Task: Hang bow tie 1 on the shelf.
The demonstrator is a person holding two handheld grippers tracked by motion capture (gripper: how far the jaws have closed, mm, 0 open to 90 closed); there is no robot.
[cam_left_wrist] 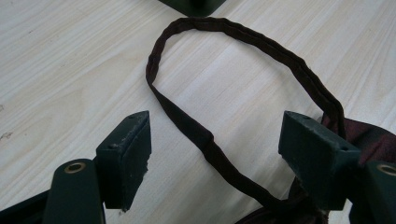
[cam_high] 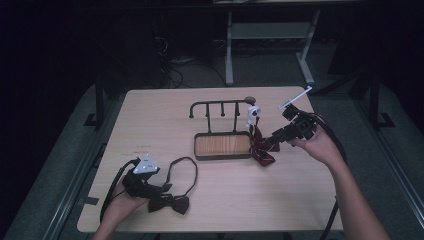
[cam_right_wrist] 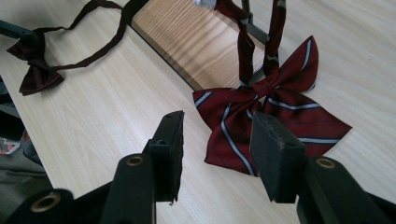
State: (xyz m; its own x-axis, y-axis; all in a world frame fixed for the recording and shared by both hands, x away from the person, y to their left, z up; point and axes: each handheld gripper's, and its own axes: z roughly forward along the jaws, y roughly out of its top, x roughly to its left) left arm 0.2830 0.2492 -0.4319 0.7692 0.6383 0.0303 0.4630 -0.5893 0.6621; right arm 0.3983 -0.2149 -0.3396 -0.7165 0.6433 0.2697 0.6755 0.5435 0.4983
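Observation:
A dark brown bow tie lies near the table's front left, its strap looped out toward the rack. My left gripper rests beside it, open, and the strap runs flat on the table between the wide jaws without touching the pads. A red bow tie with pale stripes hangs by its strap from the right end of the rack, its wings on the table. My right gripper points at it from the right, open, with its jaws just short of the tie and nothing between them.
The dark metal rack with several hooks stands mid-table on a wood-floored base tray. A small white piece sits at the rack's right end. The dark tie also lies far left in the right gripper view. The table's front edge is close to my left hand.

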